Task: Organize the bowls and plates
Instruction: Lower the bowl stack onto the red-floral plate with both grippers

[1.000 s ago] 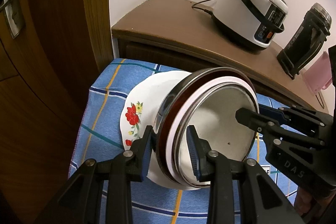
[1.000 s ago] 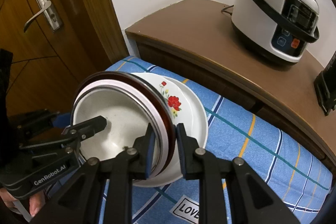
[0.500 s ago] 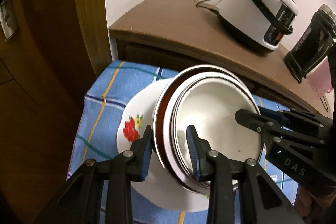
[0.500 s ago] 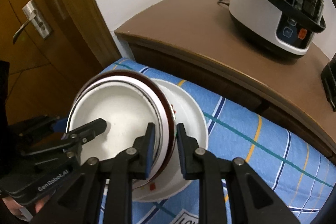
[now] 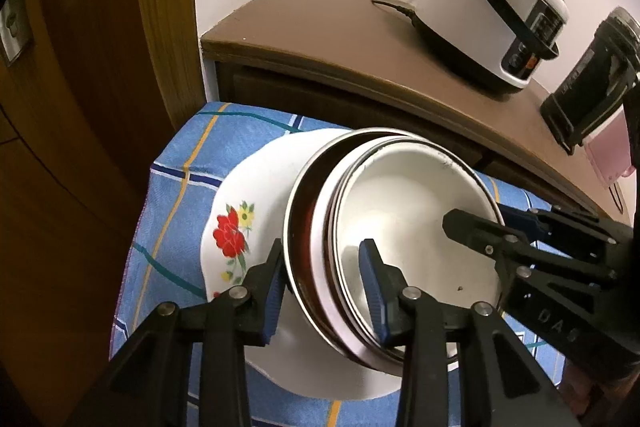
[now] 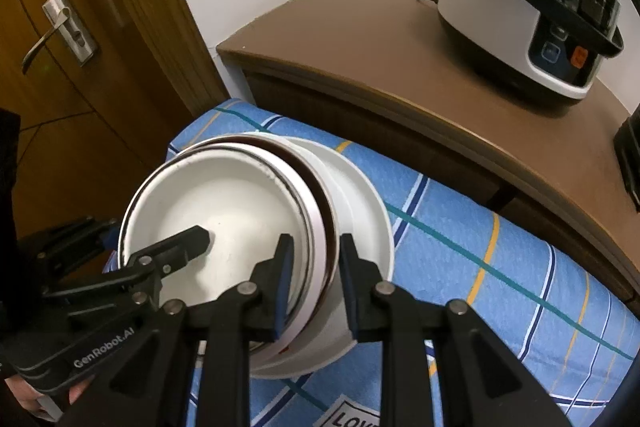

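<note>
A stack of nested bowls (image 5: 404,227), white inside with dark red and steel rims, sits tilted in a white plate (image 5: 240,211) with a red flower. My left gripper (image 5: 324,287) is shut on the stack's near-left rim. My right gripper (image 6: 314,275) is shut on the stack's rim (image 6: 316,227) from the other side. Each gripper shows in the other's view, the right gripper (image 5: 520,239) at the right and the left gripper (image 6: 160,259) at the left. The plate (image 6: 360,195) lies on a blue checked cloth (image 6: 500,267).
A brown sideboard (image 5: 340,39) stands behind the cloth with a white rice cooker (image 5: 492,11) and a black appliance (image 5: 588,79). A wooden door (image 6: 60,67) with a metal handle is at the left. The cloth's left edge (image 5: 136,251) drops off close to the plate.
Both grippers have lowered the tilted bowl stack down onto the flowered plate. The stack now leans flatter and covers more of the plate.
</note>
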Available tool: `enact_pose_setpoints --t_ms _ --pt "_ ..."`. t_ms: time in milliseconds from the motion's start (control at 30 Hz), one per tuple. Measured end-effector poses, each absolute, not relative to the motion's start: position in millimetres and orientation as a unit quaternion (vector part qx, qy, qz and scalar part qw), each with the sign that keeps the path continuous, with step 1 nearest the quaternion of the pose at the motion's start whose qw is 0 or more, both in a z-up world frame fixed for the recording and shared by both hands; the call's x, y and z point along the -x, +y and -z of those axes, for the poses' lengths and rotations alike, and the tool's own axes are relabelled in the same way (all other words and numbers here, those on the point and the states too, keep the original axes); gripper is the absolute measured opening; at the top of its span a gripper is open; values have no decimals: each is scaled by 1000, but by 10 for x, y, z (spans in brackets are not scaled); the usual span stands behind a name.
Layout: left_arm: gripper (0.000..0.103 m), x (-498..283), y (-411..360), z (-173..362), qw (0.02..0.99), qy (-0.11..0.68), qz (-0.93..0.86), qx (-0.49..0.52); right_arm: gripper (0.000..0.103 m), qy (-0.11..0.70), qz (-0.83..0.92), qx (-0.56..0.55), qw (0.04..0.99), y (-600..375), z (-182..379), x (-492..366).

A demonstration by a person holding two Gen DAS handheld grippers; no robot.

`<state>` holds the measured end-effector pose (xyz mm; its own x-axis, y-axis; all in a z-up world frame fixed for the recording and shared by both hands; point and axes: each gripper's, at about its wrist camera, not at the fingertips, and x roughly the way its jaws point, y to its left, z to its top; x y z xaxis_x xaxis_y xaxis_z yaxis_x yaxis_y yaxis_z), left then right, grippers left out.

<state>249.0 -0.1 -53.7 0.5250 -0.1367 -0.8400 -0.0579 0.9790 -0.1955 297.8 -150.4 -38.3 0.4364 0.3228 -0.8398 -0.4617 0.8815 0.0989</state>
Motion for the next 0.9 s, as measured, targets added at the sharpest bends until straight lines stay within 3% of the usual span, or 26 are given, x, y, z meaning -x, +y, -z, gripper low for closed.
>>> enact_pose_setpoints --t_ms 667,800,900 --pt "39 -2388 -46 533 884 461 24 76 24 444 -220 112 861 -1413 390 -2807" --pt "41 -2374 -50 548 884 462 23 72 28 438 -227 95 865 -1455 405 -2784" --pt "44 -2346 -61 552 883 464 20 65 38 423 -224 92 873 -1494 368 -2711"
